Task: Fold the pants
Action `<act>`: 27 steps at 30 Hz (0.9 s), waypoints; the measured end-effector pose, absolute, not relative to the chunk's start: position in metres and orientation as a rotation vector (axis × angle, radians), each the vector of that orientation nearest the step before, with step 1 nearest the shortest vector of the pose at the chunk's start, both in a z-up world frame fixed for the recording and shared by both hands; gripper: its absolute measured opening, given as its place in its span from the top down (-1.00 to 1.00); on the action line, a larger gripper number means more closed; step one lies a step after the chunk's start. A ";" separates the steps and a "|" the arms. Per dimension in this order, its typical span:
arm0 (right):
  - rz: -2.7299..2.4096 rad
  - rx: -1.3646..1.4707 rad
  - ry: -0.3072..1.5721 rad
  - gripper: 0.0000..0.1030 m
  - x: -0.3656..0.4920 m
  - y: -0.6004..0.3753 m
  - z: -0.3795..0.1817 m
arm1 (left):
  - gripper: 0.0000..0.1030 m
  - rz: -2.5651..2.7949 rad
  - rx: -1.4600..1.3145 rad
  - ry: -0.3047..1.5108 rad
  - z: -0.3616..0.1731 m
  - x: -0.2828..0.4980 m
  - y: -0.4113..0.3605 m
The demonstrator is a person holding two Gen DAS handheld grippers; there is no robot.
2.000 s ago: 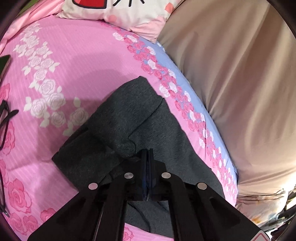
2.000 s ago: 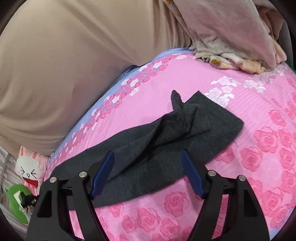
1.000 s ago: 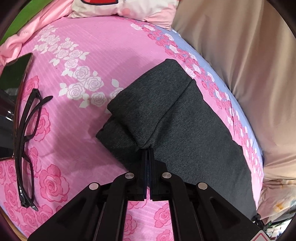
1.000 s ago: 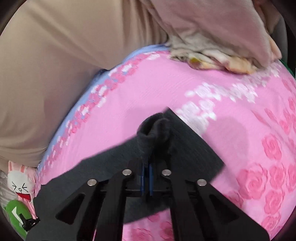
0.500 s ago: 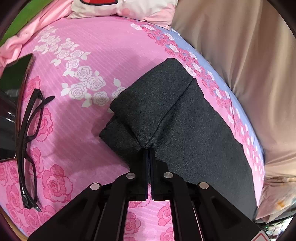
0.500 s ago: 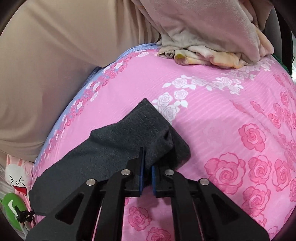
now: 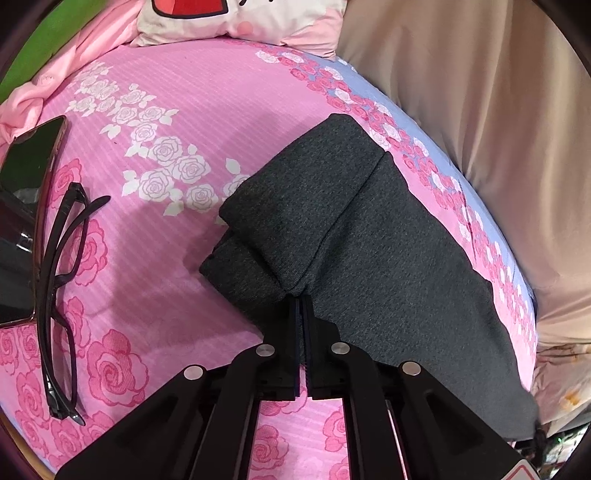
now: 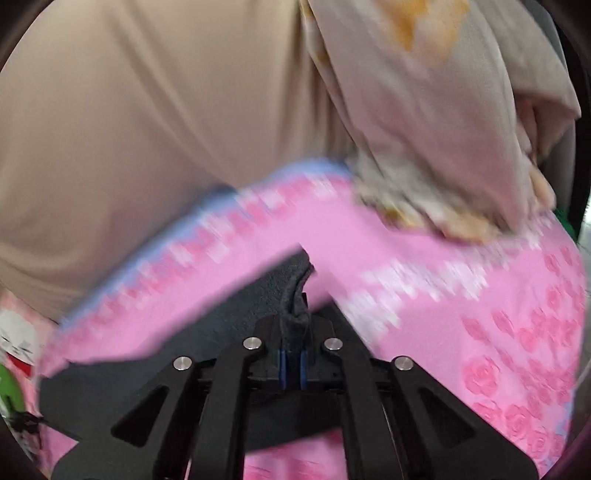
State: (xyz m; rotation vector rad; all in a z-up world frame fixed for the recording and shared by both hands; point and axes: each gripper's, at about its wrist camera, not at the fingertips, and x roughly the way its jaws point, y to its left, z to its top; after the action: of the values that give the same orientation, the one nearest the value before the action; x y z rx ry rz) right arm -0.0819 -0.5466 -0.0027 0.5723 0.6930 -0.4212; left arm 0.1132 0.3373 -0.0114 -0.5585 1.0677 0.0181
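The dark grey pants lie on the pink rose bedsheet, with one end folded back over itself. My left gripper is shut on the near edge of the folded end. In the right wrist view, which is blurred, my right gripper is shut on a bunched end of the pants and holds it lifted above the sheet. The rest of the cloth trails down to the left.
Black glasses and a phone lie at the left on the sheet. A cartoon pillow is at the far end. A person's beige shirt borders the bed's edge. A crumpled beige blanket lies at the far right.
My right gripper has lifted its end of the pants off the sheet and swung it. My left gripper has stayed shut on the folded end, nearly still.
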 end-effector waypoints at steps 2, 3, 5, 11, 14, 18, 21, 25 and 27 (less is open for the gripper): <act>-0.432 0.596 0.740 0.91 -0.087 -0.550 -0.023 | 0.86 0.011 -0.573 1.063 -0.013 0.112 0.339; -0.427 0.615 0.740 0.93 -0.090 -0.550 -0.028 | 0.86 0.009 -0.579 1.066 -0.013 0.112 0.340; -0.434 0.642 0.703 0.79 -0.099 -0.552 -0.023 | 0.87 0.012 -0.577 1.074 -0.012 0.113 0.340; -0.496 0.621 0.644 0.75 -0.125 -0.531 -0.005 | 0.94 0.040 -0.534 1.059 0.001 0.101 0.335; -0.424 0.552 0.617 0.38 -0.133 -0.490 0.008 | 0.94 0.009 -0.541 1.019 0.020 0.081 0.329; -0.276 0.398 0.595 -0.02 -0.123 -0.415 0.022 | 0.19 -0.074 -0.529 0.968 0.043 0.071 0.304; -0.160 0.415 0.597 -0.02 -0.106 -0.377 0.021 | 0.14 -0.112 -0.539 0.980 0.038 0.085 0.281; -0.051 0.372 0.658 -0.03 -0.084 -0.331 0.012 | 0.17 -0.122 -0.579 1.038 0.013 0.104 0.265; -0.029 0.346 0.681 -0.06 -0.080 -0.315 0.008 | 0.69 -0.101 -0.595 1.080 0.000 0.109 0.263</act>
State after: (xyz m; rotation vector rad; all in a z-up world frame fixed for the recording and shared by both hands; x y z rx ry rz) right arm -0.0799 -0.3151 0.0082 0.3461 0.6807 -0.0286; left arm 0.1087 0.2631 0.0000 -0.5953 1.0796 -0.1015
